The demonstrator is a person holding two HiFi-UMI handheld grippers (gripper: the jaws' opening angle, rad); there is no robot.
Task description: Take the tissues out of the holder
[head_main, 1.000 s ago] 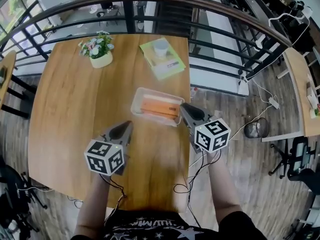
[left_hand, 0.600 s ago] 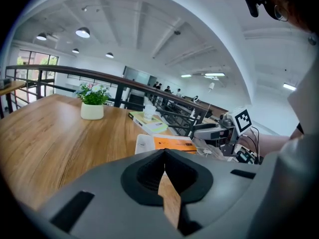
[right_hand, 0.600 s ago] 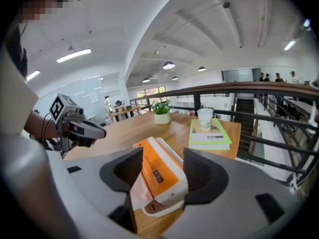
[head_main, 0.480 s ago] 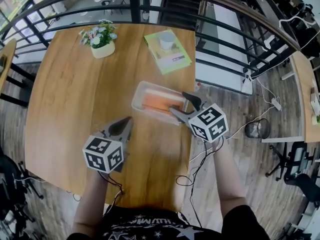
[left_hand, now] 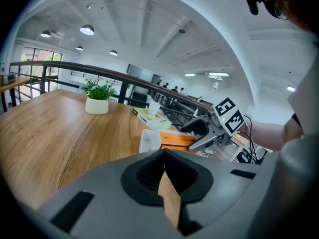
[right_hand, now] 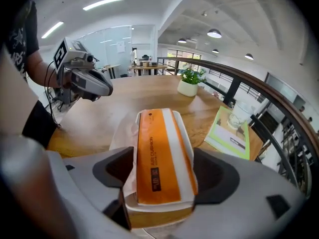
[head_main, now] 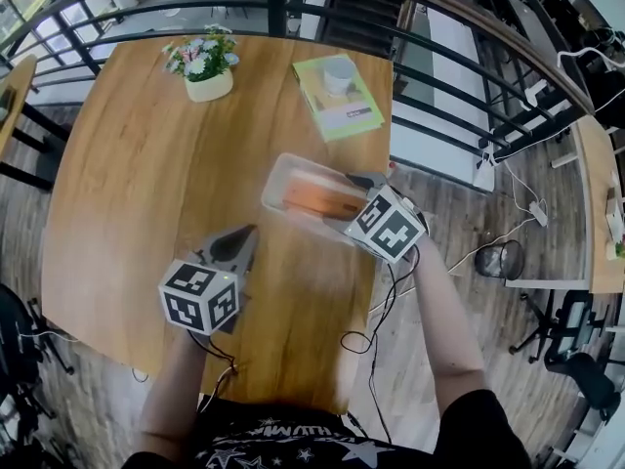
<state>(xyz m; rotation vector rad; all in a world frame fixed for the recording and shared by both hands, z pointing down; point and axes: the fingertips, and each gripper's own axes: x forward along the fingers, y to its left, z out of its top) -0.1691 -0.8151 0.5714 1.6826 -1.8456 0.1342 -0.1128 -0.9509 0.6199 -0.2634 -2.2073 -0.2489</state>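
Near the right edge of the pale wooden table [head_main: 137, 174], a clear plastic rectangular holder [head_main: 276, 186] carries the orange-and-white tissue pack [head_main: 314, 197]. Our right gripper [right_hand: 162, 180] has just been opening its jaws, which stand wide astride the pack's end; our left gripper [head_main: 241, 242], jaws together, hovers near the front edge

Bright, even light, partly from round white ceiling lamps [left_hand: 87, 30] glowing above the left gripper [left_hand: 164, 156], whose grey body blurs close to the lens. Fisheye distortion bows the dark curved metal railing [right_hand: 264, 88] beyond it, and black vignetting fills both gripper views' corners. The light-brown wooden table [head_main: 146, 193] shows soft sheen and faint shadows.
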